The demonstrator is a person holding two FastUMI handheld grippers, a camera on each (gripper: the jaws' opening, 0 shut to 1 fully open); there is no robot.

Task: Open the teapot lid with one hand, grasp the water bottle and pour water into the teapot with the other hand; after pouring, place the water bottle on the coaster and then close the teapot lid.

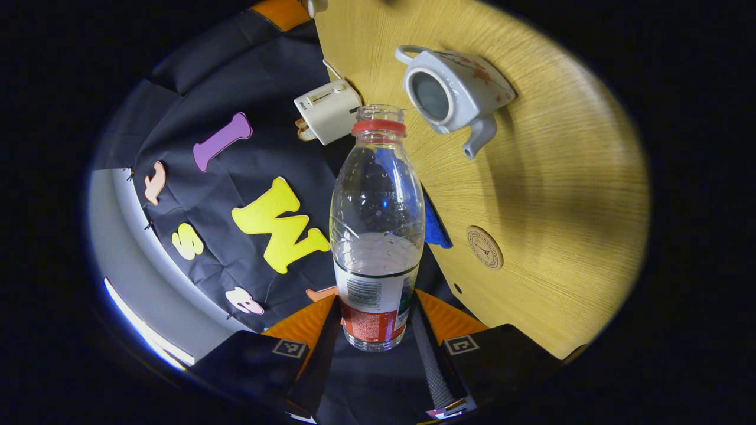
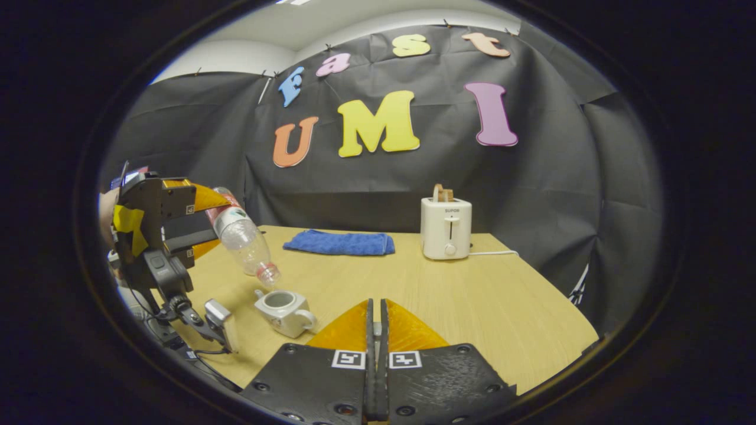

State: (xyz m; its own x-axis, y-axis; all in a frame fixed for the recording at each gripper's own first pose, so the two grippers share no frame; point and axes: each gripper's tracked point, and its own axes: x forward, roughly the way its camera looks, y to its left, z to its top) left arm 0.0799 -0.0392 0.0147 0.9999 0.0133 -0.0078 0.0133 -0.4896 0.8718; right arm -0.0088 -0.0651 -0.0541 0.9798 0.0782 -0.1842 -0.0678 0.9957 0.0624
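Observation:
My left gripper [image 1: 378, 330] is shut on the lower part of a clear water bottle [image 1: 378, 236] with a red neck ring and no cap, partly filled. In the right gripper view the left gripper [image 2: 214, 223] holds that bottle [image 2: 245, 242] tilted, mouth down, just above the white teapot [image 2: 283, 310]. The teapot [image 1: 455, 88] stands open on the wooden table with no lid on it. A thin thread of water seems to run from the bottle mouth toward the opening. A round coaster [image 1: 485, 248] lies on the table. My right gripper [image 2: 375, 321] is shut, fingers together, and I see nothing between them.
A white toaster [image 2: 446, 227] stands at the back of the table [image 2: 502, 307], with a folded blue towel [image 2: 339, 242] to its left. A hand holds the left gripper at the table's left edge.

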